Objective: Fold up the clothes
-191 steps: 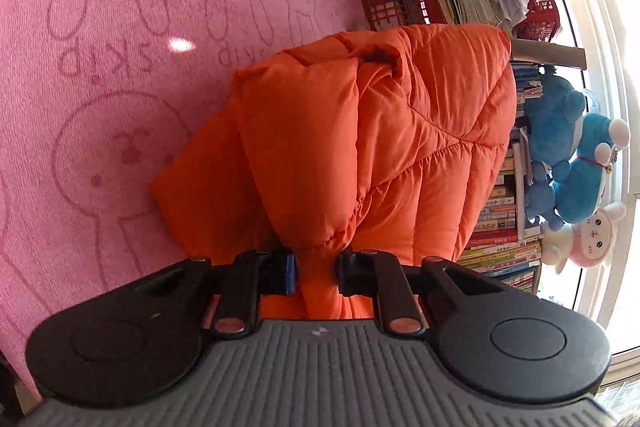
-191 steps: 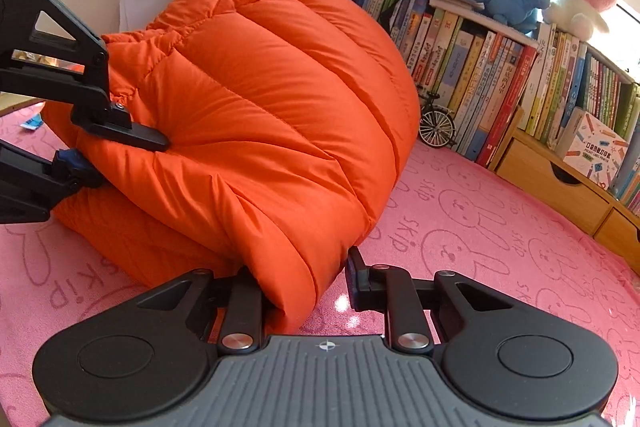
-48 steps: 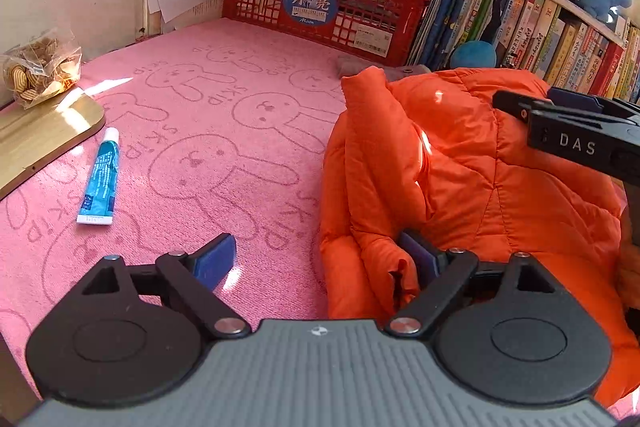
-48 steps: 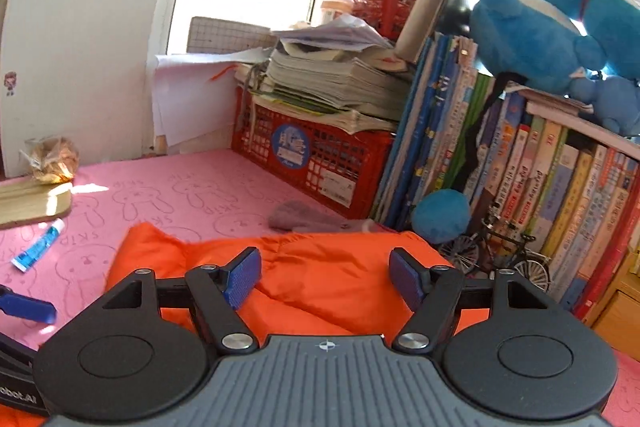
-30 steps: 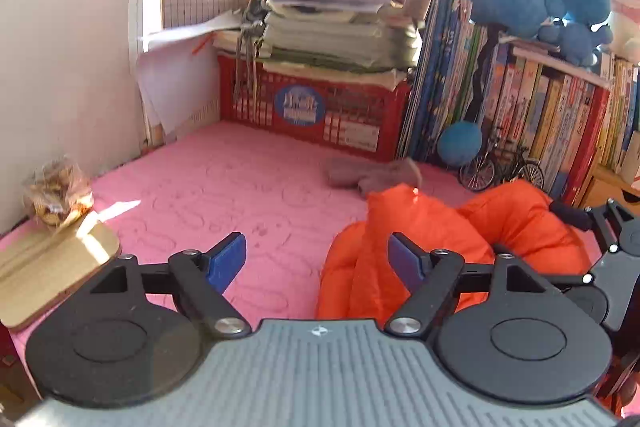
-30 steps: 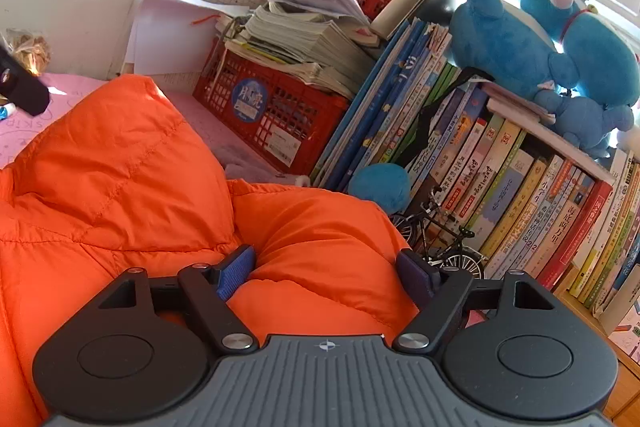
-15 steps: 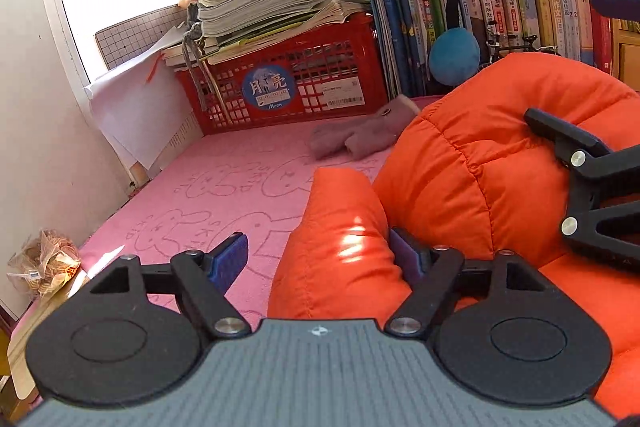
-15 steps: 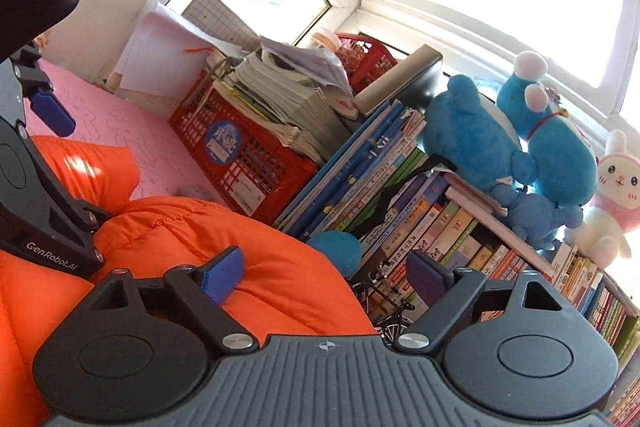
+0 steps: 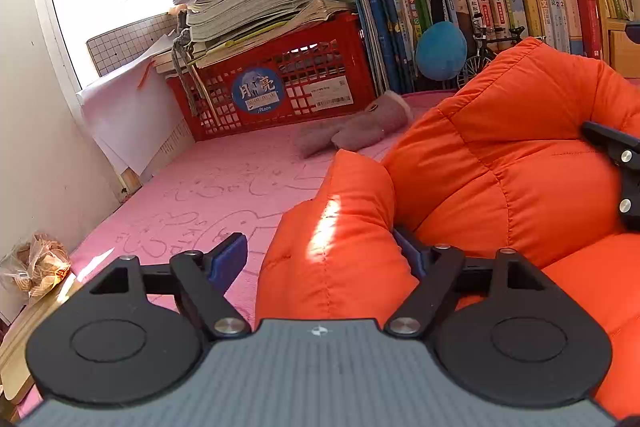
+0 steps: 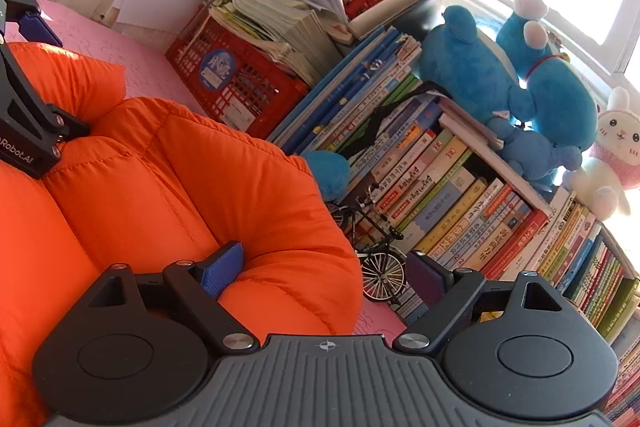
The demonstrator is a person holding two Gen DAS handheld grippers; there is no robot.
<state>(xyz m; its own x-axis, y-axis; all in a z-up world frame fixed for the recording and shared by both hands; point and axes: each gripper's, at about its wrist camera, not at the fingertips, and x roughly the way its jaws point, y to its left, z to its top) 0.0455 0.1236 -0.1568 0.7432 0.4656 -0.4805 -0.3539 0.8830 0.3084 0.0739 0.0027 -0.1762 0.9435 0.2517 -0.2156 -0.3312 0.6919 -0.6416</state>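
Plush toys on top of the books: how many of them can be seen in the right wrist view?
3. A blue plush toy sits leftmost, a second blue plush toy beside it, and a pink-and-white rabbit plush at the right edge. More may be hidden past the frame.

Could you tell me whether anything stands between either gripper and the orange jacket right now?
Nothing visible does. The left gripper has a puffy fold of the orange jacket directly between its open fingers, and the right gripper likewise straddles the jacket's edge. The grey mitten lies farther back on the pink mat, clear of both.
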